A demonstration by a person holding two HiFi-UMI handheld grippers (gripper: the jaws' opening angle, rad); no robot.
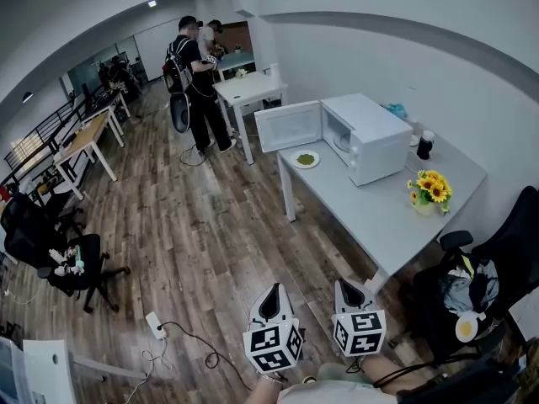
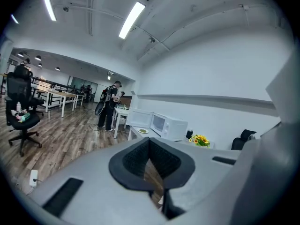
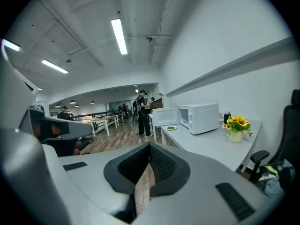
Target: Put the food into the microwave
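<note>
left claw (image 1: 270,293) and right claw (image 1: 349,289) — grey shells, black ribbed pads (image 2: 164,162), white cubes (image 1: 274,347) with black square markers

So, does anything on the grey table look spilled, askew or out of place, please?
Nothing stands out. The microwave door hangs open, which suits the task; the plate of food lies flat on the table beside it, and the sunflower vase stands upright.

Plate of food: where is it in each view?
Head view: plate upper centre, on the table corner in front of the microwave.
Left gripper view: plate small, centre, left of the microwave.
Right gripper view: plate centre-right, left of the microwave.
Shared landmark: the microwave.
</note>
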